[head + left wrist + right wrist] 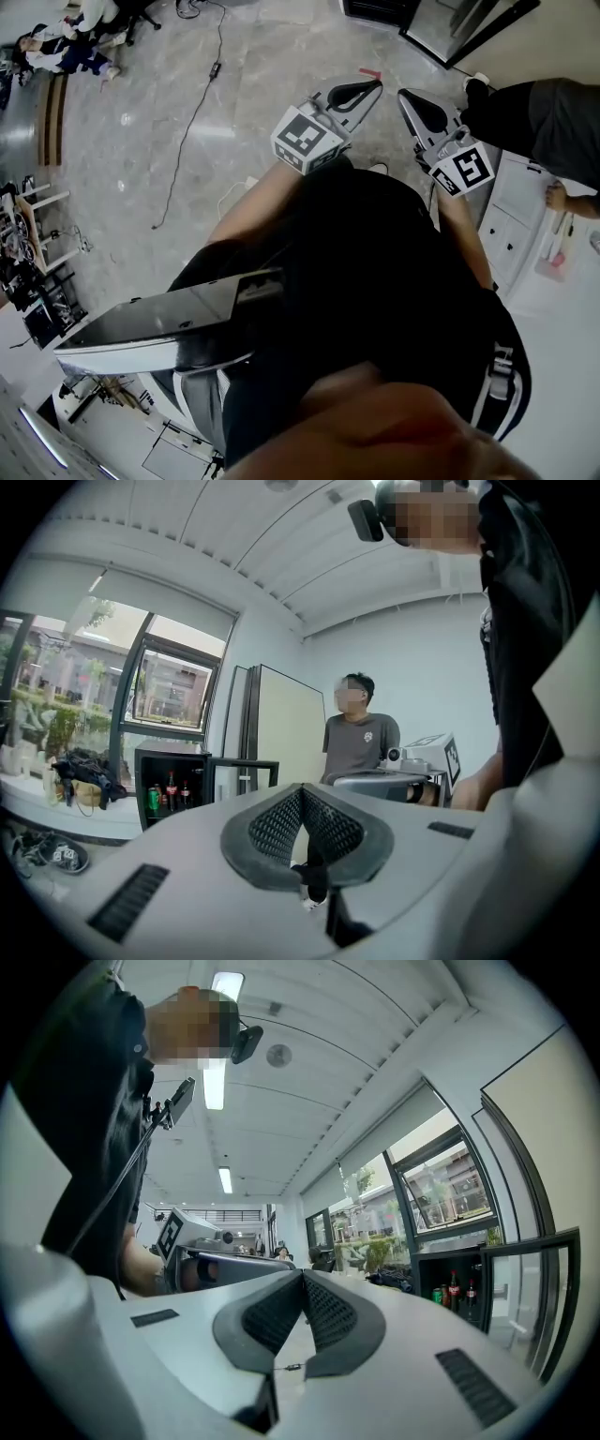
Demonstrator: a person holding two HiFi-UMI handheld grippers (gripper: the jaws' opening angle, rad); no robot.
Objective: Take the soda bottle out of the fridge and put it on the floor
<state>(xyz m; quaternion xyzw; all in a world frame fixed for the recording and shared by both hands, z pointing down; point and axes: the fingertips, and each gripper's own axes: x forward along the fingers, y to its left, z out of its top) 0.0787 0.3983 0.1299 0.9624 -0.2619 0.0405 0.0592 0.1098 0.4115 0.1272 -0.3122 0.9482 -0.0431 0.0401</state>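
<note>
Soda bottle point(172, 789) stands upright inside the fridge point(150, 761), beside a second bottle point(185, 791) and a green can point(155, 799). The fridge is a small black one by the windows, and its door point(246, 778) is already swung open. From the right gripper view the same bottles point(454, 1288) show in the fridge's dark inside, well apart from the jaws.

The step in hand looks like the approach: nothing is grasped and the fridge is across the room from both tongs. The left gripper point(302, 810) has its pads pressed together with nothing between them. The right gripper point(301, 1305) is likewise closed and empty.

Next, the person probably has to close the distance to the fridge. One gripper must then open and line up on the bottle's body. The grip has to avoid knocking the neighbouring bottle or the can, which stand just beside it.

In the head view the left gripper point(359, 93) and right gripper point(415, 110) are held out side by side ahead of the torso. They are near each other, tips forward over the floor point(187, 141), and point roughly level. A bystander point(361, 742) in a grey shirt sits to the right of the fridge door.
</note>
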